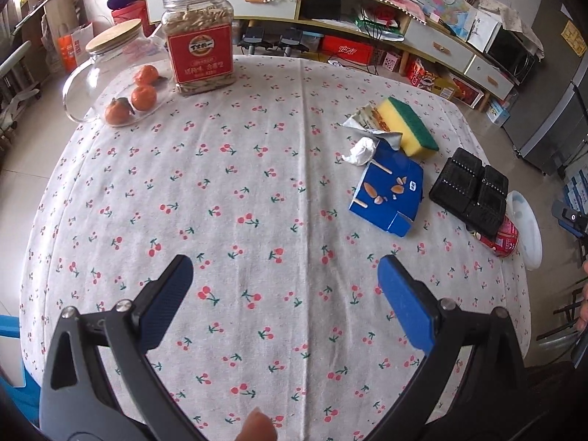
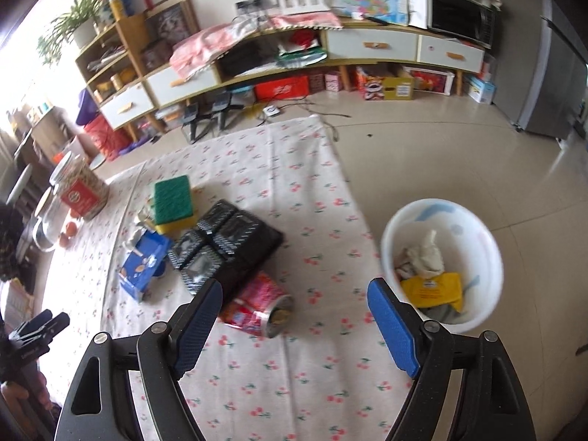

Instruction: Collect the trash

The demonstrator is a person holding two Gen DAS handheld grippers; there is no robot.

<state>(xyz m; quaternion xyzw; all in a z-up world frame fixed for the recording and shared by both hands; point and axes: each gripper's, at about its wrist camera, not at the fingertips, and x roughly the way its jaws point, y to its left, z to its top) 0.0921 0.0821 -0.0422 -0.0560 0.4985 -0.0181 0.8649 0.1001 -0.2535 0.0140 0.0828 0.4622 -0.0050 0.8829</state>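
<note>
Trash lies on the right of the cherry-print tablecloth (image 1: pixel 235 191): a crumpled white tissue (image 1: pixel 362 150), a foil wrapper (image 1: pixel 367 121), a flattened blue ice-cream box (image 1: pixel 389 194), a black plastic tray (image 1: pixel 468 189) and a crushed red can (image 1: pixel 505 240). The can (image 2: pixel 257 307), tray (image 2: pixel 224 250) and blue box (image 2: pixel 145 262) also show in the right wrist view. A white bin (image 2: pixel 441 261) beside the table holds paper and a yellow wrapper. My left gripper (image 1: pixel 284 275) is open and empty over the bare cloth. My right gripper (image 2: pixel 294 296) is open and empty just above the can.
A yellow-green sponge (image 1: pixel 413 126) lies by the wrapper. A red-labelled seed jar (image 1: pixel 200 40), a glass jar on its side (image 1: pixel 110 70) and three oranges (image 1: pixel 143 95) stand at the far left. Shelving and boxes line the wall behind.
</note>
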